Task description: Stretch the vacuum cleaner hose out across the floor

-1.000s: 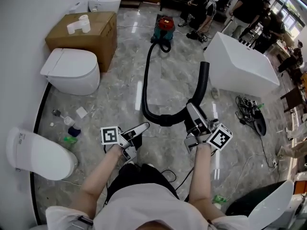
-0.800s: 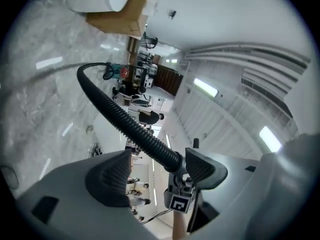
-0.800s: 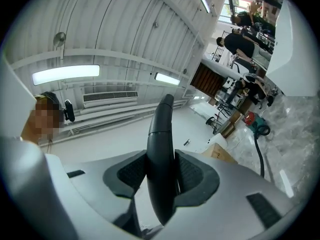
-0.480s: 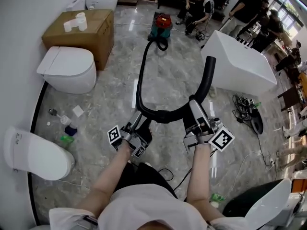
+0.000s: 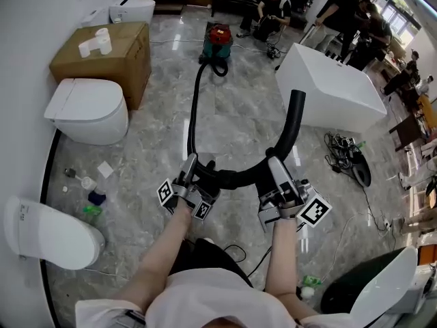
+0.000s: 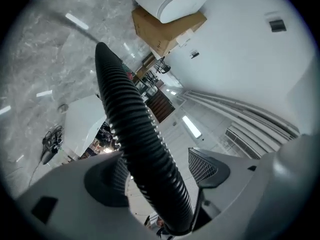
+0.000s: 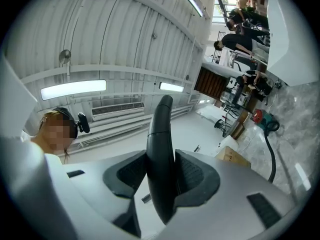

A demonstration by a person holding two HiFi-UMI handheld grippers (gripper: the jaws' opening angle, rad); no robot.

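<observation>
Has the left gripper [image 5: 198, 168] with jaws spread wide, just opened out, the ribbed hose [image 5: 192, 108] passing loose between them on its way from the vacuum cleaner [image 5: 217, 41] across the floor [image 5: 239, 115]. Pinches the hose's smooth curved end tight in the jaws of the right gripper [image 5: 276, 169]. Cannot follow, from the head view, the stretch hidden behind the left gripper.

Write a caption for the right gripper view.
The right gripper clamps the smooth black hose end; the vacuum cleaner sits on the floor beyond.
</observation>
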